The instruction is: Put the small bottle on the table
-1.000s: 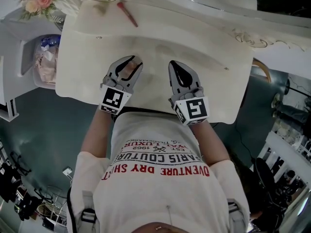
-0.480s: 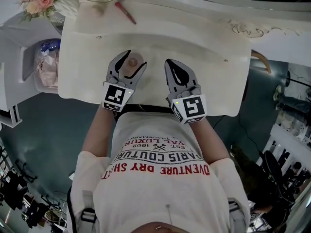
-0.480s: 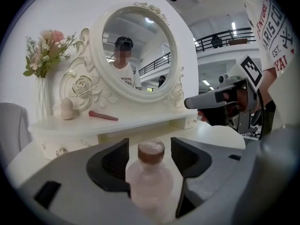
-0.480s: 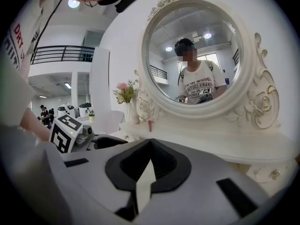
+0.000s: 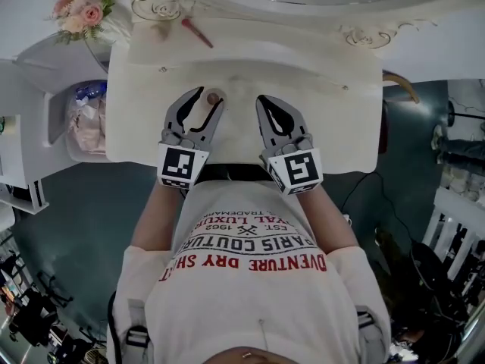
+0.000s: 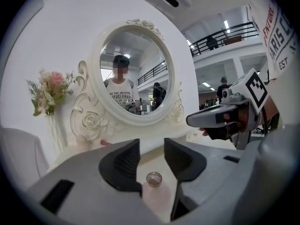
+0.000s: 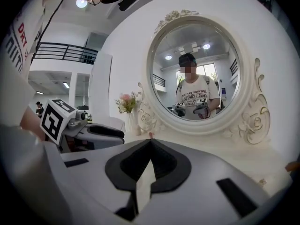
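At far left, a bunch of pink and cream flowers (image 5: 79, 14), seen from above in the head view and standing upright against the white wall in the left gripper view. Below them, a pale bin of crinkled clear plastic (image 5: 85, 120), contents hard to make out. On the smooth cream surface (image 5: 341, 120) with its curved front edge, a thin red stick (image 5: 197, 32) lying slantwise near the back, kind not readable.

Next, the grey left gripper (image 5: 204, 101) with black ribbed pads: jaws apart, just been closing a little from wider, pressing on nothing. Between and below them, the small pale pink bottle (image 5: 214, 97) with its round metallic cap, upright on the surface, touched by neither pad. Shows cap and shoulder only in the left gripper view, and no more than a brownish dot from the head.

Just right of it, the grey right gripper (image 5: 276, 116), tips met, empty, with a sliver of surface showing behind the tips in the right gripper view.

At the back, a round white mirror (image 7: 201, 127) with moulded roses, whole only in the gripper views, cropped at the top of the head view.
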Available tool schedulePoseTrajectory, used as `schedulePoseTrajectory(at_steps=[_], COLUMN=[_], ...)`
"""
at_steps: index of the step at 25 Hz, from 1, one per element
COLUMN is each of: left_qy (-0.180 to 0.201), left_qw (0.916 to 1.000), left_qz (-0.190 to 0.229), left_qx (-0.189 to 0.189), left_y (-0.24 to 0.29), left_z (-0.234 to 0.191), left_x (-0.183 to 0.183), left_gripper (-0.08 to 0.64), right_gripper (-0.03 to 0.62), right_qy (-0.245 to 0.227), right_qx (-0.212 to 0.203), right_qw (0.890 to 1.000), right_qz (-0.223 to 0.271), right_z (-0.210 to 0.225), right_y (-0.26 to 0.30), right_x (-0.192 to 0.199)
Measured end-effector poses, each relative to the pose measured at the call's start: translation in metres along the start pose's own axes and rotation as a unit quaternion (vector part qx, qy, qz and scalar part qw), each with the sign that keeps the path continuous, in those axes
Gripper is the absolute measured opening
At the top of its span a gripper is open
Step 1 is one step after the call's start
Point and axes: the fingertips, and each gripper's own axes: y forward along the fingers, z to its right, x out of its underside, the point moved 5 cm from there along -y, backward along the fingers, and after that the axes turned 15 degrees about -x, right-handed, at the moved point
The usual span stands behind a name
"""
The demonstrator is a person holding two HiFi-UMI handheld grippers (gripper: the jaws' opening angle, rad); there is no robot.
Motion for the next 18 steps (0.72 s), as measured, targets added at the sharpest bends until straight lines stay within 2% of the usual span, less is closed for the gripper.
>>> schedulePoseTrajectory(at_steps=[1,6,13,18], left_qy=[0.000,0.000,0.010,0.011], left_qw=[1.0000,0.9995,0.9990,0.9983], left_qz=[0.004,0.024,0.044,0.058], left_qx=[-0.006,-0.019,0.004,0.002], left_y=[-0.005,-0.025,-0.052,-0.061], left_z=[-0.004,-0.016,-0.019,-0.027], left_x=[-0.007,-0.034,-0.067,-0.084], left_gripper=[0.136,0.027,0.009,0.008], right_gripper=[-0.002,0.000,-0.002,-0.002], right_qy=[-0.002,-0.004,-0.024,-0.031], right_qx=[0.003,0.024,0.038,0.050], right_qw=[1.000,1.000,0.998,0.996], right_qz=[0.003,0.020,0.045,0.062], right_z=[-0.002,-0.006,-0.020,-0.022], right_y=[-0.002,-0.016,-0.028,-0.034], right_x=[-0.004,-0.018,-0.042,-0.054])
